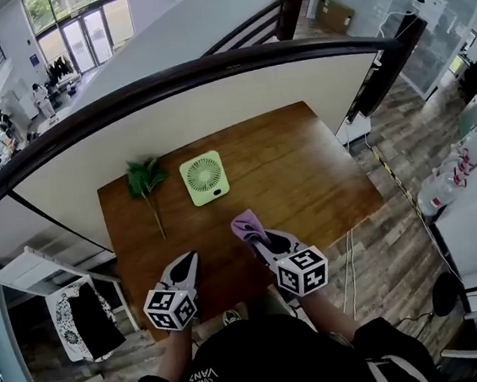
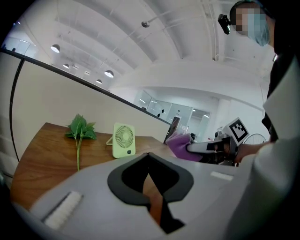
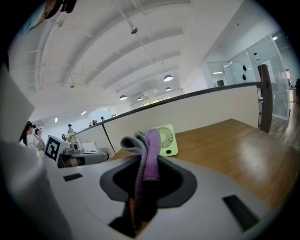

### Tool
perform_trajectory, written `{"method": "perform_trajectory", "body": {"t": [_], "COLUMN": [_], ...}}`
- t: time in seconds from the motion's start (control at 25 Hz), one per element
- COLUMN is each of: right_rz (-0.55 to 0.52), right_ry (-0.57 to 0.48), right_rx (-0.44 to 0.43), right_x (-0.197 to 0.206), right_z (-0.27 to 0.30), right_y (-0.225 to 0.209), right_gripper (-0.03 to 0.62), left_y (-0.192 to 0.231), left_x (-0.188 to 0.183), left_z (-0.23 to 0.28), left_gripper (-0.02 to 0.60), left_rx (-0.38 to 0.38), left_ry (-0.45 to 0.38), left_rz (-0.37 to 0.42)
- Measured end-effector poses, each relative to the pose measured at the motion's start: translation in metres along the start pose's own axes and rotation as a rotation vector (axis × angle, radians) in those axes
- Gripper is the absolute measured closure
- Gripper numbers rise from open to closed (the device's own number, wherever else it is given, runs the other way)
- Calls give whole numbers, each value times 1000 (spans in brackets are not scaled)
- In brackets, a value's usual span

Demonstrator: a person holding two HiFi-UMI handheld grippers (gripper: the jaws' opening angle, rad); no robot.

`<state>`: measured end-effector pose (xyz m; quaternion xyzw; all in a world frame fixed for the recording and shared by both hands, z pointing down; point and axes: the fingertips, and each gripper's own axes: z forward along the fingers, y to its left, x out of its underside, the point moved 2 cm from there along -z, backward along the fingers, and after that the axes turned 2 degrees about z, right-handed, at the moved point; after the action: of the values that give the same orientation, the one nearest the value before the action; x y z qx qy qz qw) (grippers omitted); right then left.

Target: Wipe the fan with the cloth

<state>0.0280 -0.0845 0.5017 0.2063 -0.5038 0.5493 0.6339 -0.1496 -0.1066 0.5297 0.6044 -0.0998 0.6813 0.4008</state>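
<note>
Standing on the brown wooden table (image 1: 304, 170), a small green fan (image 1: 204, 178) is seen near the far side, a little left of the middle. It is propped up on a little stand at its back, and its round grille is turned toward the person. A green leafy twig (image 1: 146, 184) is laid on the table just left of the fan. Its leaves are at the far end and its thin stem is pointed at the near edge. The twig and the fan are not touching.

2 grippers are held over the near part of the table, well apart from the fan. A purple cloth (image 1: 246, 225) is pinched tight in the right gripper (image 1: 257, 240). The cloth is folded over, and its top is poked up and out past the jaw tips. A grey side is shown on 1 fold. The cloth is kept off the fan, with bare table seen between them.

The left gripper (image 1: 190, 259) is held beside the right one, more to the left. Its jaws are pressed together, and nothing is caught between them. A marker cube (image 1: 170, 308) with black and white squares is carried on the back of each gripper. A dark curved rail (image 1: 208, 66) is seen behind the table's far edge.
</note>
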Motion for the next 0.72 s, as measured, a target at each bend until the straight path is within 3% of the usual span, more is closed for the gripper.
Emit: {"method": "perform_trajectory", "body": {"t": [0.52,0.72], "right_rz": [21,-16], "right_ry": [-18,9], "right_rx": [7,9], "right_x": [11,18], "right_z": [-16,-16], "right_y": [24,29], "right_gripper": [499,499], "left_y": [-11,-12], "left_x": [6,9], "left_z": [-24,-28], "left_gripper": [569,569], "left_rx": [35,41], "left_ry": [2,3], "left_rz": [19,23]}}
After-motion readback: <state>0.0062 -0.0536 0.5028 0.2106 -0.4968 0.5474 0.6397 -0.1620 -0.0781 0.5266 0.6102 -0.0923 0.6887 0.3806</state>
